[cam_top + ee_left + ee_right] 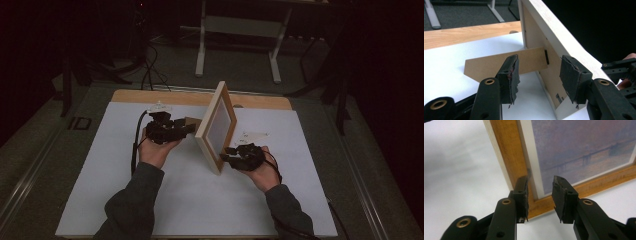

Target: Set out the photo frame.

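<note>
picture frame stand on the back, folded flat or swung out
Swung out. In the left gripper view the brown stand angles away from the back of the picture frame down to the white table, and the frame stands upright.

A dim lab: white-topped table, cables on grey carpet, metal desk frame.

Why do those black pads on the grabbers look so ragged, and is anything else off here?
The pads on the left gripper are torn and frayed at their edges, as are those of the right gripper. The picture frame itself looks fine: it stands upright on its back stand, undamaged.
</note>
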Demonstrator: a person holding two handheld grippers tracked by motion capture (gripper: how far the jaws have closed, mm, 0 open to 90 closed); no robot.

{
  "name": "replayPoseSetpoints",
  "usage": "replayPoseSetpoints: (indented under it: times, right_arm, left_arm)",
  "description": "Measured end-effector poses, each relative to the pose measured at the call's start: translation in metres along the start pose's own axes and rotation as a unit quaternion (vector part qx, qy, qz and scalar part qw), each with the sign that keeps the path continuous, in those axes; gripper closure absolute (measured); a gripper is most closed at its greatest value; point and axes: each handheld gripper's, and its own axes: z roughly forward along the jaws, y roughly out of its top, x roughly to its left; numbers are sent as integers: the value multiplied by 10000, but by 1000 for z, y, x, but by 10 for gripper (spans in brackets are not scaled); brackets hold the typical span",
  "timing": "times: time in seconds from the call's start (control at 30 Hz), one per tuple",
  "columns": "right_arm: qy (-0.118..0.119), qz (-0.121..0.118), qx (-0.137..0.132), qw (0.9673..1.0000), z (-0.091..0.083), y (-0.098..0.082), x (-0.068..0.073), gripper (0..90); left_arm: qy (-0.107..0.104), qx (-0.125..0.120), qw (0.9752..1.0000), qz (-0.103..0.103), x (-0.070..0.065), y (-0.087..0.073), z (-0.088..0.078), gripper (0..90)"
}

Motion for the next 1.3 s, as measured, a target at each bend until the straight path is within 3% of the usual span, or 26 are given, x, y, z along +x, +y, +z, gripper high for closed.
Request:
replayPoseSetpoints:
  times: [0.4,0.7,1.03,1.3]
  right_arm:
    - [28,188,-46,9998,-3,-11,-8,649]
    - [62,392,-111,9991,-5,-19,-13,638]
    - [50,449,-146,9989,-7,-23,-15,635]
    - [39,483,-153,9987,-9,-25,-17,633]
  left_arm:
    - [-6,1,10000,75,-5,8,-14,536]
    - [-145,33,9998,130,-16,10,-16,456]
    - [-64,74,9993,353,-35,10,-7,318]
    - [77,223,9982,551,-46,5,9,322]
